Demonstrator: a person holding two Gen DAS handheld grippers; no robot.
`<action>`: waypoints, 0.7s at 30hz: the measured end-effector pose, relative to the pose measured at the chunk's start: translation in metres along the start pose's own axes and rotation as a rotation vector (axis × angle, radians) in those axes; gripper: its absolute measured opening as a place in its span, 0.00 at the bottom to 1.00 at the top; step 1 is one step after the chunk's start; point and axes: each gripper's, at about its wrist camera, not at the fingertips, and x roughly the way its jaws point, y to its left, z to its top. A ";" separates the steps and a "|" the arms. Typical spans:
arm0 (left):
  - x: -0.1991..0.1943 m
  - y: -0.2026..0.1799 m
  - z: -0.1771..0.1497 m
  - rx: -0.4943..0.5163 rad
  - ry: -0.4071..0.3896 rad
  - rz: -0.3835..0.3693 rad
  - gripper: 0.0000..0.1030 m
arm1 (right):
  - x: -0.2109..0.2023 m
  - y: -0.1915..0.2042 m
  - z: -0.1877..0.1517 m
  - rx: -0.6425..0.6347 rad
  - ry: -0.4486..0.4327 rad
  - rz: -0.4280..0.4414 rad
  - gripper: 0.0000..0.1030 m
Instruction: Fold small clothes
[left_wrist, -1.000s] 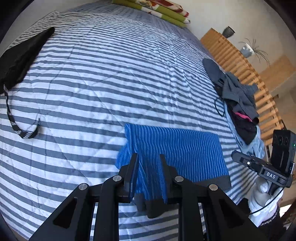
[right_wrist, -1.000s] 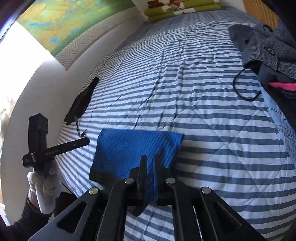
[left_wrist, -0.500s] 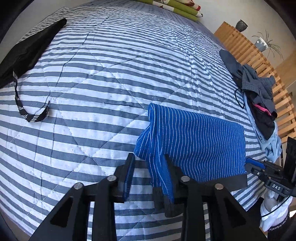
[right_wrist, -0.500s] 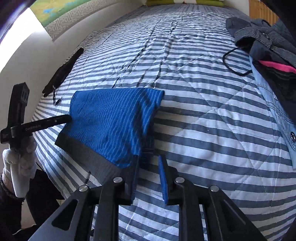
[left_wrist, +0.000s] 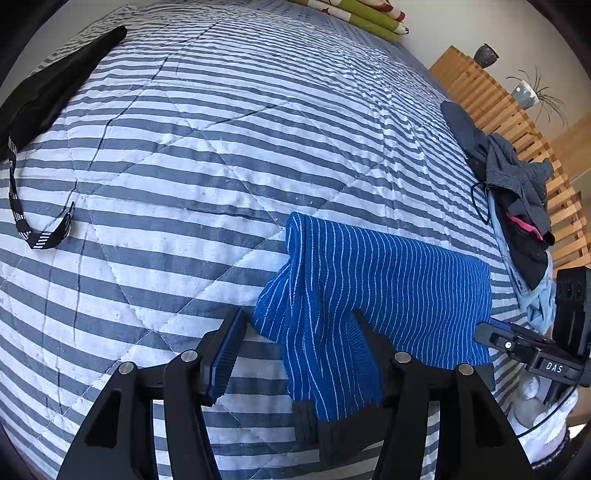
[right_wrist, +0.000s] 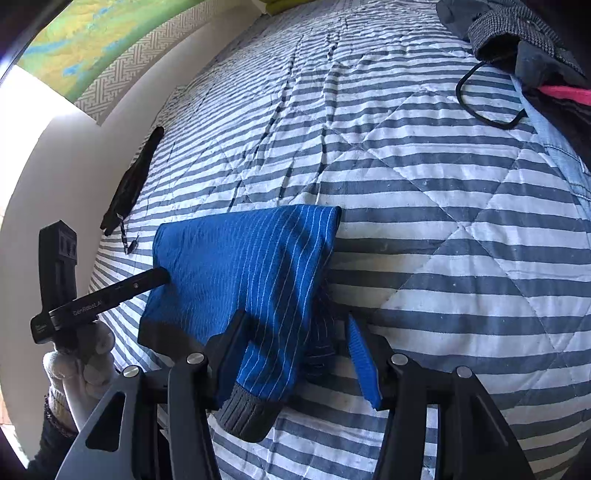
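Observation:
A blue pinstriped garment (left_wrist: 399, 291) with a dark grey waistband lies folded on the striped quilt (left_wrist: 207, 147). My left gripper (left_wrist: 295, 343) is open at its near left corner; the cloth drapes loosely over the right finger (left_wrist: 373, 343). In the right wrist view the same garment (right_wrist: 243, 258) hangs against the left finger (right_wrist: 229, 343) of my open right gripper (right_wrist: 295, 350), and its waistband (right_wrist: 247, 413) droops below the fingers. Neither gripper pinches the cloth. A white-gloved hand (right_wrist: 81, 354) holds the left gripper.
A black garment (left_wrist: 55, 88) with a printed strap (left_wrist: 40, 236) lies at the far left of the bed. A pile of dark clothes (left_wrist: 517, 177) sits at the right edge beside a wooden slatted frame (left_wrist: 491, 96). Green pillows (left_wrist: 354, 18) lie at the head.
Both grippers were shut on the garment's near corners a second ago; they carried it forward and down onto the quilt and have opened wide, leaving the cloth draped loose.

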 end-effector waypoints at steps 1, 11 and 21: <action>0.001 -0.002 -0.001 0.007 -0.001 0.005 0.58 | 0.002 -0.002 -0.002 0.017 0.000 0.018 0.48; 0.001 -0.011 -0.006 0.009 0.002 -0.014 0.09 | -0.003 0.008 -0.014 0.037 0.003 0.072 0.16; -0.069 0.010 0.005 -0.003 -0.130 -0.040 0.08 | -0.040 0.075 0.013 -0.073 -0.097 0.084 0.14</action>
